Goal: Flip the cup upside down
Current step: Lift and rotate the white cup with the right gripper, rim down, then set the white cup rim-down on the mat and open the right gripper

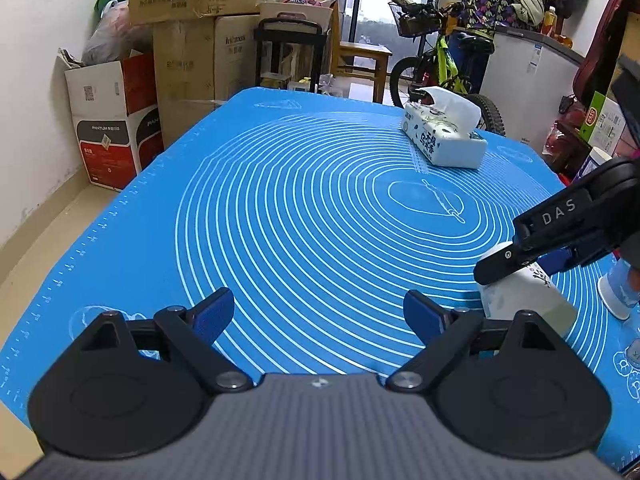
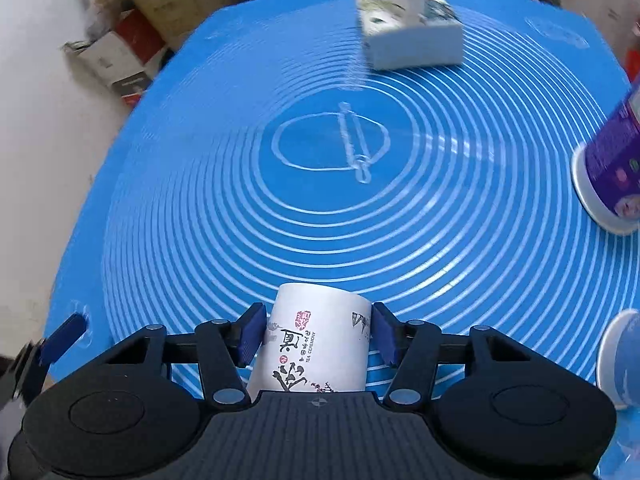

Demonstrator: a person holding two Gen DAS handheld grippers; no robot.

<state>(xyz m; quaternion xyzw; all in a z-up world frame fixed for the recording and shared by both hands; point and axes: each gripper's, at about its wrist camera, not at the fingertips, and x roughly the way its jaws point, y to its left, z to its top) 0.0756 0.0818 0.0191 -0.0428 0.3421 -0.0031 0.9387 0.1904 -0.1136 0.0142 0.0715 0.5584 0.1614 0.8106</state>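
A: Two claws in view, w/ only one busy. Right claw (image 2: pixel 318 336) pinches the white cup (image 2: pixel 316 344) from both sides, blue pads (image 2: pixel 250 334) pressed on its walls.

B: Where's the cup exactly?

A: Near edge of the blue mat (image 2: pixel 200 220), right-hand side. From the left cam the cup (image 1: pixel 520 296) sits tilted under the right claw (image 1: pixel 516 264), wide end down by the mat (image 1: pixel 280 200). Can't tell if it touches.

B: Left claw?

A: Left claw (image 1: pixel 320 316) is spread wide, nothing between the pads, low over the mat, well apart from the cup.

B: Other stuff?

A: Tissue pack (image 1: pixel 442 136) at the far side of the worktop. Purple cup (image 2: pixel 608 168) upside down at right, plus a pale blue cup (image 2: pixel 620 364) at the right edge, partly cut off.
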